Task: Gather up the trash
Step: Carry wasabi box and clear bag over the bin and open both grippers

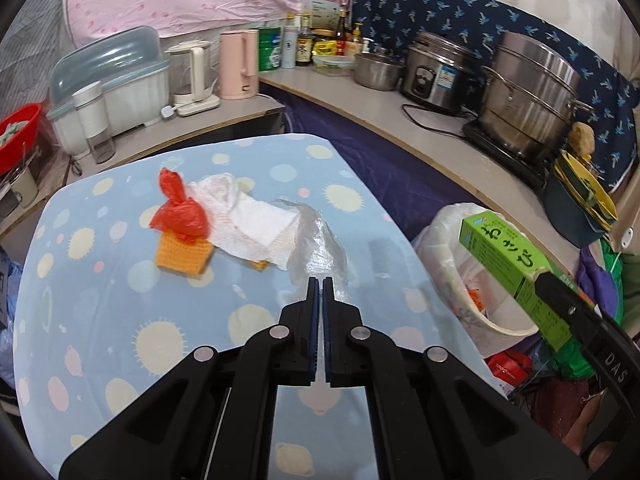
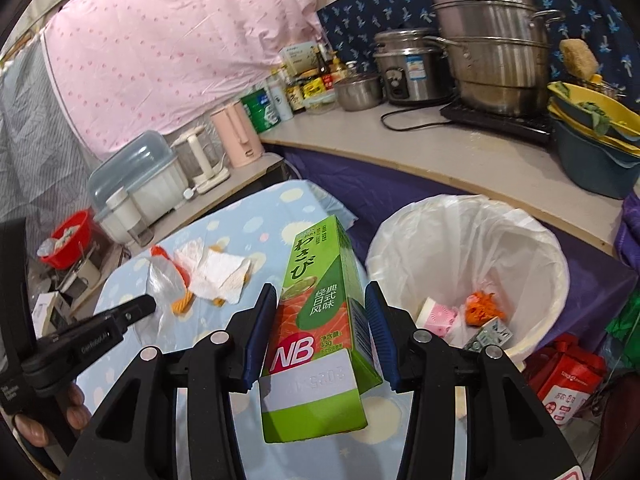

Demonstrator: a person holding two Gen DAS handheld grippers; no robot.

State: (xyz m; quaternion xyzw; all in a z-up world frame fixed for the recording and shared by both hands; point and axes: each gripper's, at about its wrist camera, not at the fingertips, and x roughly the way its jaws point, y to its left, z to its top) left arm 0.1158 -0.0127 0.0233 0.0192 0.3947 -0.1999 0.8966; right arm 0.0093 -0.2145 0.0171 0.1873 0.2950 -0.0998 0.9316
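My right gripper (image 2: pixel 320 296) is shut on a green wasabi box (image 2: pixel 320 320) and holds it in the air at the table's right edge, beside the white-lined trash bin (image 2: pixel 520 240); the box also shows in the left wrist view (image 1: pixel 508 256). My left gripper (image 1: pixel 321 280) is shut, its tips at the near edge of a clear plastic bag (image 1: pixel 316 244) on the table; whether it pinches the bag is unclear. A red plastic bag (image 1: pixel 178 212), white paper towel (image 1: pixel 244 220) and orange crocheted pieces (image 1: pixel 184 254) lie on the table beyond.
The table has a light blue patterned cloth (image 1: pixel 120 320). The bin holds a pink box (image 2: pixel 438 314), orange scrap and a small carton. Behind are a counter (image 1: pixel 400 116) with steel pots (image 1: pixel 532 108), a rice cooker, bottles and kettles. Red packets (image 2: pixel 568 380) lie on the floor.
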